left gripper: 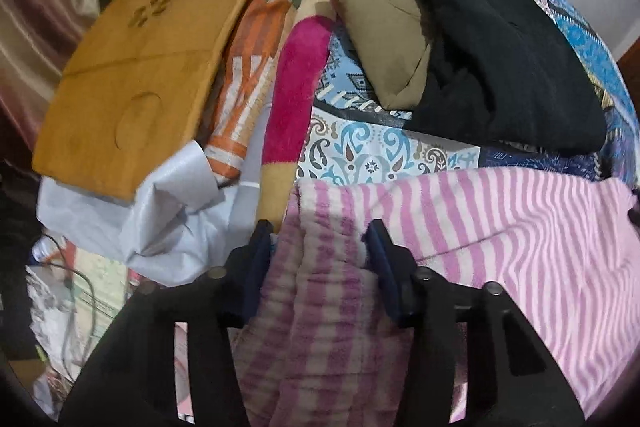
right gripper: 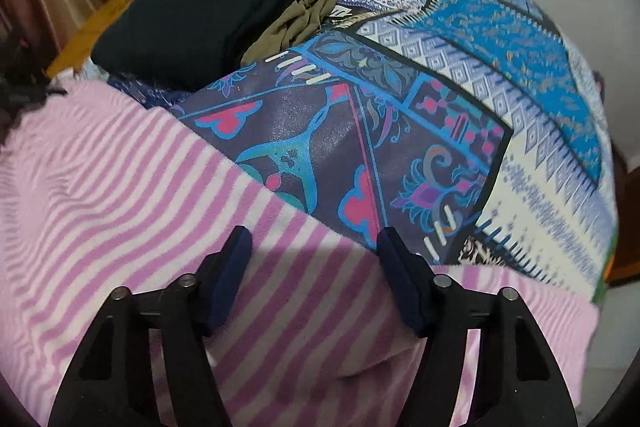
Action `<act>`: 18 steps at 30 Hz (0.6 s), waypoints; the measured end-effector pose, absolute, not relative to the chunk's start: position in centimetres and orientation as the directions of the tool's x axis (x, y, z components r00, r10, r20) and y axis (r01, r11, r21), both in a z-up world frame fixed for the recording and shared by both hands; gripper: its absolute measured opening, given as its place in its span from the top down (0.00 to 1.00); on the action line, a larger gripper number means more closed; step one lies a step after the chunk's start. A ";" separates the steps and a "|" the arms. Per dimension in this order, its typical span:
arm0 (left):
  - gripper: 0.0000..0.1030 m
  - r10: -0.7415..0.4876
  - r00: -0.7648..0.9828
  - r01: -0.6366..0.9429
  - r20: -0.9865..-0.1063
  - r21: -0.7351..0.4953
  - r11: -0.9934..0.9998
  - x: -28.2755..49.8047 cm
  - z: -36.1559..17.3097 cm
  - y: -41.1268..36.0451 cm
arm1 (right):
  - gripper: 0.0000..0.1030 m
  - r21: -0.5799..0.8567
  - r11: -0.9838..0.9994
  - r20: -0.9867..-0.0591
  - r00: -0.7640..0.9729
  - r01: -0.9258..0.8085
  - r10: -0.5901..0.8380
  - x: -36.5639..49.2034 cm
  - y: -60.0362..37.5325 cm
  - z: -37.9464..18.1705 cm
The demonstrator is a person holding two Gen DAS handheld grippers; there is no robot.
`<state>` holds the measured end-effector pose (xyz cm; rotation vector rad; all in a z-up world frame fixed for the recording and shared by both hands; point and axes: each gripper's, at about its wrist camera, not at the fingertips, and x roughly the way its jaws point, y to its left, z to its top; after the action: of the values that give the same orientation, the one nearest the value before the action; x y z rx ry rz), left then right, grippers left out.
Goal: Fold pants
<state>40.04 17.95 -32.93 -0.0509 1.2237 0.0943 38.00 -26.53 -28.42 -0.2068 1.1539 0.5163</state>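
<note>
The pink-and-white striped fleece pants (left gripper: 500, 227) lie on the patterned blue patchwork bedspread (left gripper: 360, 147), filling each view from 4 to 8 o'clock. The left gripper (left gripper: 318, 231) pinches a bunched fold of this fabric. The right gripper (right gripper: 314, 237) stands half-wide over the pants edge; contact cannot be told. A folded black garment (left gripper: 500, 67) lies at 1 o'clock.

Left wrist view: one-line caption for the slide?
Left gripper straddles a bunched edge of pink-striped pants on a patterned bedspread, folded black and khaki garments beyond.
</note>
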 end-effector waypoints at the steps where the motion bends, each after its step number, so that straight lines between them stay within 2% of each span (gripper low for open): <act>1: 0.63 0.062 0.344 -0.102 -0.937 0.028 0.994 39.8 -32.7 17.9 | 0.54 0.108 0.863 -0.908 0.305 -0.494 0.288 37.8 -26.6 -28.4; 3: 0.69 0.088 0.360 -0.114 -0.929 0.050 0.992 39.7 -32.1 17.9 | 0.76 0.122 0.850 -0.904 0.296 -0.512 0.308 37.2 -26.4 -28.2; 5: 0.72 0.110 0.377 -0.114 -0.919 0.072 0.991 39.5 -31.4 17.7 | 0.89 0.130 0.841 -0.904 0.285 -0.526 0.318 36.7 -25.9 -28.0; 10: 0.78 0.193 0.431 -0.128 -0.882 0.152 0.980 39.6 -29.2 17.4 | 0.95 0.012 0.840 -0.896 0.366 -0.542 0.249 36.0 -25.0 -27.5; 18: 0.78 0.255 0.488 -0.164 -0.835 0.199 0.966 41.9 -26.5 17.6 | 0.96 -0.037 0.868 -0.860 0.459 -0.495 0.225 38.7 -24.8 -26.1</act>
<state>41.91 17.58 -26.46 0.0970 1.0303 0.2556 38.75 -24.77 -26.10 -0.3004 1.0018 0.4520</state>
